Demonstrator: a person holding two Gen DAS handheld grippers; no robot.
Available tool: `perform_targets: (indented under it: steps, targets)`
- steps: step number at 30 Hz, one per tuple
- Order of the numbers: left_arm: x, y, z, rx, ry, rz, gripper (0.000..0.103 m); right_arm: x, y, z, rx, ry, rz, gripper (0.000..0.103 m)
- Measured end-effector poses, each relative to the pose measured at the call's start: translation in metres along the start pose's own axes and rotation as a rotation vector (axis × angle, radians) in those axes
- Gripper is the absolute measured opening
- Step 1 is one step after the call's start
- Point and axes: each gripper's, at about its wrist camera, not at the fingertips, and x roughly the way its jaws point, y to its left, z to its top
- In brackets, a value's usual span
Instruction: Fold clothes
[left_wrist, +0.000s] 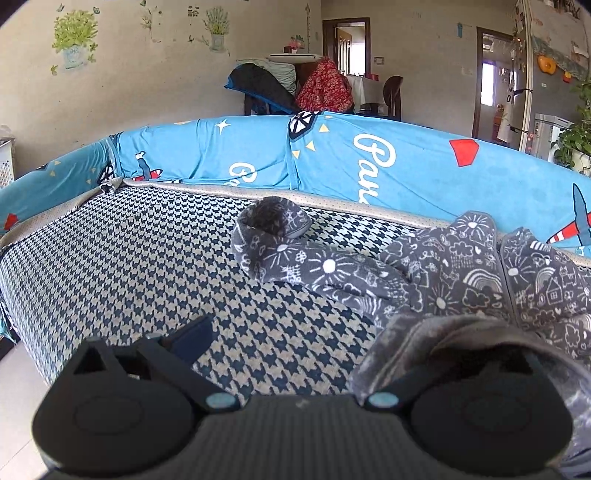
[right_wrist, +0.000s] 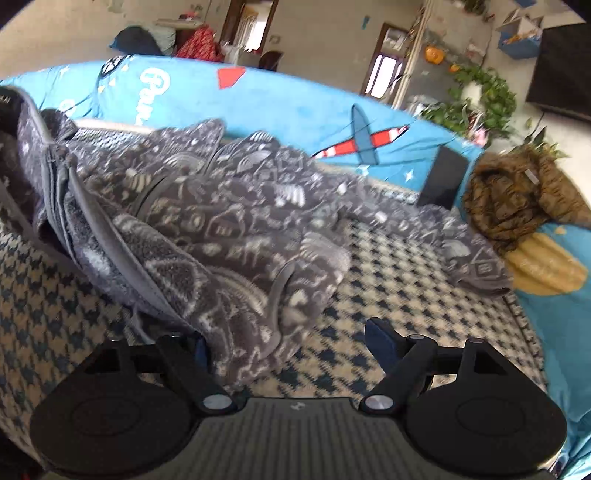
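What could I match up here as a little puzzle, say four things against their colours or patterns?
Things:
1. fleece garment
2. sofa seat cover
3. sofa back cover
4. furry bundle

Looks:
A. bright blue with airplanes and white lettering
B. brown and tan, sitting at the sofa's end
C. dark grey with white doodles
D. navy and beige houndstooth

Pairs: 1-C, 2-D, 3-A, 4-B
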Motion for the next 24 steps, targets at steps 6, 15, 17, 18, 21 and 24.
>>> perform_targets:
  steps: [6, 15, 17, 18, 21, 24]
  targets:
    - [-0.023, 0.013, 0.002, 0.014, -0.037, -0.015, 0.103, -0.037, -0.026, 0.016, 0.099, -0.253, -0.177, 0.079]
    - [-0.066, 0.030, 0.024, 0.022, -0.089, -0.033, 0.103, -0.079, -0.052, 0.054, 0.100, -0.373, -0.166, 0.079]
    - [-0.069, 0.029, 0.028, 0.036, -0.089, -0.032, 0.103, -0.082, -0.057, 0.064, 0.087, -0.376, -0.144, 0.079]
    - [-0.069, 0.028, 0.029, 0.046, -0.086, -0.033, 0.103, -0.082, -0.058, 0.066, 0.082, -0.374, -0.139, 0.079]
    - [-0.061, 0.024, 0.025, 0.073, -0.062, -0.025, 0.103, -0.068, -0.057, 0.065, 0.053, -0.350, -0.134, 0.083]
    - [-0.052, 0.022, 0.019, 0.079, -0.035, -0.026, 0.103, -0.051, -0.059, 0.062, 0.056, -0.276, -0.091, 0.083]
